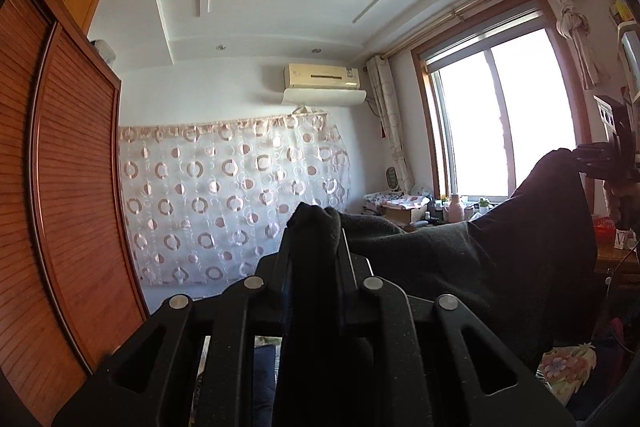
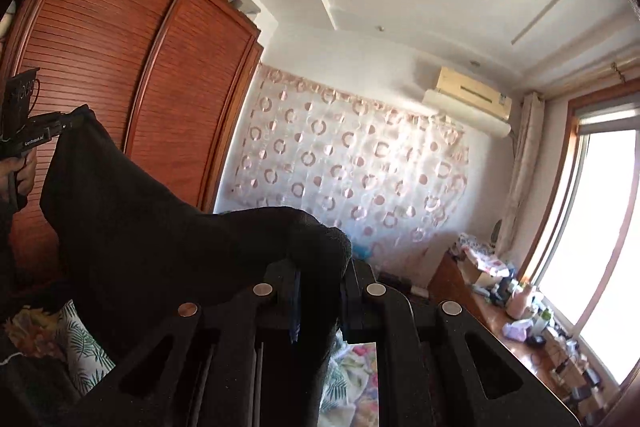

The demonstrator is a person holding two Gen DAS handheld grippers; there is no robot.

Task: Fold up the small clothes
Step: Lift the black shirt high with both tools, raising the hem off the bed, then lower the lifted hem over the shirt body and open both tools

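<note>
The dark charcoal knitted garment (image 1: 460, 259) hangs in mid-air, stretched between the two grippers — likely so it spreads flat before folding. The left gripper (image 1: 316, 223) has its fingers clamped on one bunched corner; the right gripper (image 2: 320, 259) pinches the other. Held level above the floral-printed bed cover (image 2: 356, 367), the cloth sags between them.

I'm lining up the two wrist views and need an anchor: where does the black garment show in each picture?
Left wrist view: the black garment runs from the left gripper at bottom centre up to the right gripper at the right edge.
Right wrist view: it stretches from bottom centre up to the left edge.
Shared landmark: the air conditioner above the circle-patterned curtain.
</note>
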